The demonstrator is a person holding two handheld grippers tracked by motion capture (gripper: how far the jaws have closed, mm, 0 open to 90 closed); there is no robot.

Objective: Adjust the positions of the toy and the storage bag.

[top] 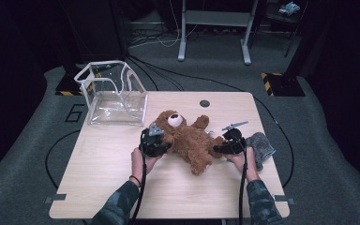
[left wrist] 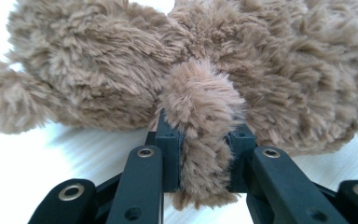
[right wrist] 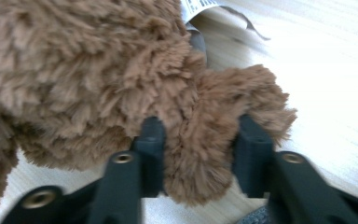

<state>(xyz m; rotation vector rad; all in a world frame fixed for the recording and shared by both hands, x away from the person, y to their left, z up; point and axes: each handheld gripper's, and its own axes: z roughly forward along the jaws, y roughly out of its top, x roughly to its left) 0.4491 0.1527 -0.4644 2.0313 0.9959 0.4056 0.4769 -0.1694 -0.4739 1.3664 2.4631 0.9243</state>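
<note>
A brown plush teddy bear lies on its back in the middle of the wooden table, head toward the far left. My left gripper is at the bear's left side, below its head. In the left gripper view the bear's furry limb is squeezed between the black jaws of that gripper. My right gripper is at the bear's right side. In the right gripper view its jaws close on another limb, with the fur pressed against both pads.
A clear plastic box with a white frame stands at the table's far left corner. A grey cloth lies just right of my right hand. A white label sticks out from the bear. A round hole marks the far edge.
</note>
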